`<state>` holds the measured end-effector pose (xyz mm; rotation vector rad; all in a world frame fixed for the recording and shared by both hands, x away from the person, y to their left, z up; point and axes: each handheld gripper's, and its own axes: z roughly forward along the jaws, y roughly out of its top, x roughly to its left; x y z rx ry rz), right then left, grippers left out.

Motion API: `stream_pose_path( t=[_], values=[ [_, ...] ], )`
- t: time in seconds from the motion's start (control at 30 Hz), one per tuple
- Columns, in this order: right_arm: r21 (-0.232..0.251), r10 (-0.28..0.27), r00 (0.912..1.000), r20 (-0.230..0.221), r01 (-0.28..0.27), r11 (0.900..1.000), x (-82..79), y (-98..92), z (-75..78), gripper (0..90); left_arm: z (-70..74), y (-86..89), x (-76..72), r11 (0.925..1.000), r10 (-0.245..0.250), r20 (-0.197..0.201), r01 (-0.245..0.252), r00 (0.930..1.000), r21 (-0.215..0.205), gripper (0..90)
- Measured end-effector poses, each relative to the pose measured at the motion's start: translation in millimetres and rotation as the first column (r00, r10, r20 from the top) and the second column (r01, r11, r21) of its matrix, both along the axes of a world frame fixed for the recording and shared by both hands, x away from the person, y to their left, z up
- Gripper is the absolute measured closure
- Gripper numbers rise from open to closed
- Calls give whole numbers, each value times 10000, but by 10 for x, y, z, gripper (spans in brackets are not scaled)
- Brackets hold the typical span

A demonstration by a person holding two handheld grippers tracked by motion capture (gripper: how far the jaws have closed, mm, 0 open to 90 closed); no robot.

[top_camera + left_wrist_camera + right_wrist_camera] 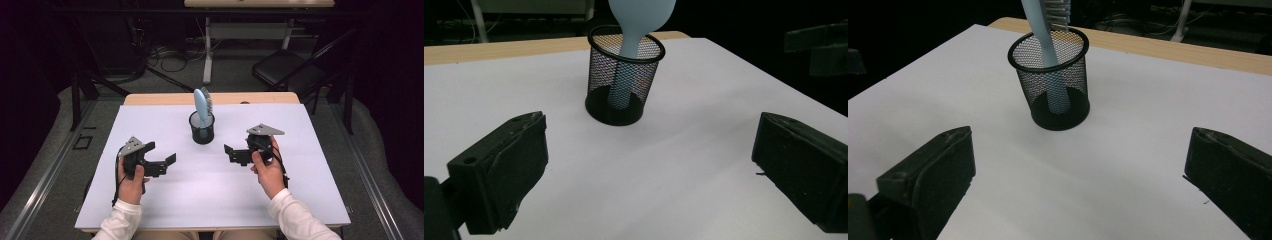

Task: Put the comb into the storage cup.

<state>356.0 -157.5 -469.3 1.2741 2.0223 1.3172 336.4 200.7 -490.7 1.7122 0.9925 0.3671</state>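
Standing at twelve o'clock on the white tabletop (210, 190), a mesh cup (202, 128) holds a blue brush (202, 106); left gripper (159, 163) and right gripper (234, 154) rest with jaws apart. The high view adds a dark chair (287, 70).

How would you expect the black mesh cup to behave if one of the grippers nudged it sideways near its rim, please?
The mesh cup looks light, being thin wire mesh, so it would probably slide on the smooth white table. The tall brush rises well above its rim and leans, so a high push may tip it. Both grippers are open and apart from it.
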Motion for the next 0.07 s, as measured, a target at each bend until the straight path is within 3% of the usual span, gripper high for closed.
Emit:
stream_pose_path(
  t=[0.07],
  values=[
    [98, -73, 10000, -55, 74, 9999, -52, -31, -49, 0, -1, 8, 3, 10000, 35, 9, -35, 10000, -33, 18]
  ],
)
